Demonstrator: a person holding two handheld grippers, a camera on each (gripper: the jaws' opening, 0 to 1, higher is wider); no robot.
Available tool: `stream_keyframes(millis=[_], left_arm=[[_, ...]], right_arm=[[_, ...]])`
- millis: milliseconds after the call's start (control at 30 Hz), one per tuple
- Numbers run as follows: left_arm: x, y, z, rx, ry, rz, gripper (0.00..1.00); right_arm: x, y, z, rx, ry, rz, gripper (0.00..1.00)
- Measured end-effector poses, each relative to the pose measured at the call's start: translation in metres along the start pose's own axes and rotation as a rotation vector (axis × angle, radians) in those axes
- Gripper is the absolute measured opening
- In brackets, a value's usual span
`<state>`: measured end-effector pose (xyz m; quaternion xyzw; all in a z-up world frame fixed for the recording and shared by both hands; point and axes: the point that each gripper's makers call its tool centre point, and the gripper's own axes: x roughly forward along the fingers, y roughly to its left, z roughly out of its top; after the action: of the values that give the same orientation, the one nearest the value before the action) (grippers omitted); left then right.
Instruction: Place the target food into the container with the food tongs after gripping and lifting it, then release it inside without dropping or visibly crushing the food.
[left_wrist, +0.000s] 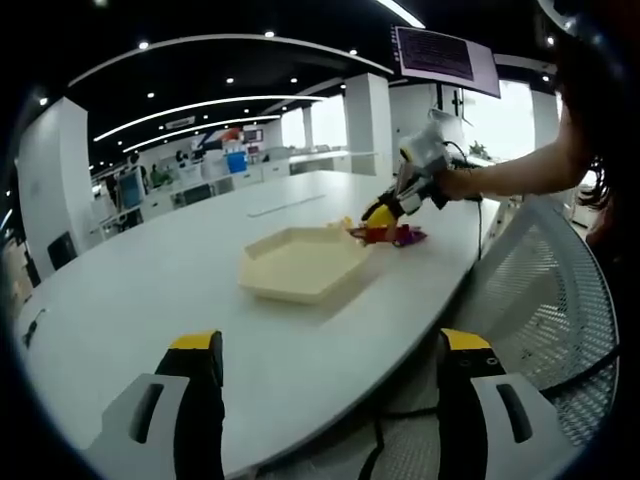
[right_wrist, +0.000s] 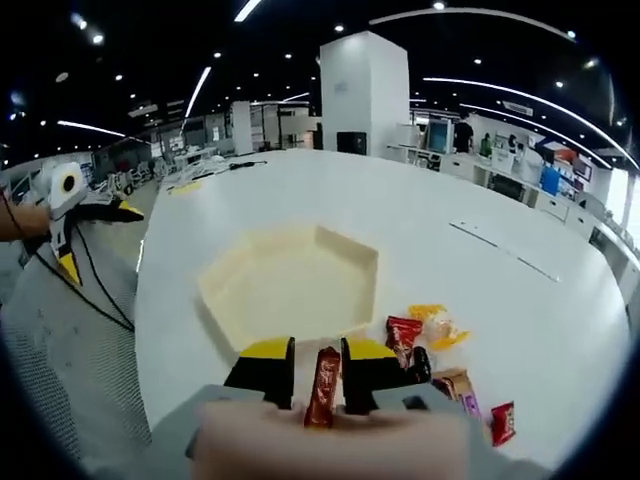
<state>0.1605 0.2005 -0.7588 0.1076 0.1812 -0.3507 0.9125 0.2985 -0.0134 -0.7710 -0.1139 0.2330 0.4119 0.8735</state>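
Note:
A cream hexagonal tray (left_wrist: 305, 262) lies empty on the white table; the right gripper view has the same tray (right_wrist: 290, 285) just beyond my right jaws. My right gripper (right_wrist: 320, 345) is shut on a brown-red snack bar (right_wrist: 322, 385) standing between its yellow-tipped jaws. Seen from the left gripper view, the right gripper (left_wrist: 385, 215) hangs low over a heap of wrapped snacks (left_wrist: 392, 236) at the tray's far right corner, held in a person's hand. My left gripper (left_wrist: 330, 345) stands wide open at the table's near edge, nothing between its jaws.
Loose snacks lie right of the tray: a red packet (right_wrist: 403, 335), a yellow packet (right_wrist: 440, 325) and a small red one (right_wrist: 503, 420). A mesh chair back (left_wrist: 545, 300) stands by the table edge. The left gripper (right_wrist: 100, 238) is off the table's left side.

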Motion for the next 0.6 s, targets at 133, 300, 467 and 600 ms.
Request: stream_keyframes(millis=[133,300,467,600], left_arm=[[-0.001,0.001,-0.001,0.000,0.003,0.011,0.85],[-0.001,0.001,0.001,0.003,-0.008,0.014,0.85],[-0.002,0.001,0.004,0.007,-0.021,0.013,0.84],[-0.002,0.005,0.009,0.021,-0.054,0.041,0.88]], right_arm=[[-0.016,-0.004,0.017,-0.003,-0.005,-0.016,0.17],[-0.039,-0.016,0.049,0.008,-0.040,-0.061,0.17],[-0.063,-0.024,0.075,0.021,-0.051,-0.093,0.17],[-0.079,-0.034,0.086,0.035,-0.048,-0.129,0.18]])
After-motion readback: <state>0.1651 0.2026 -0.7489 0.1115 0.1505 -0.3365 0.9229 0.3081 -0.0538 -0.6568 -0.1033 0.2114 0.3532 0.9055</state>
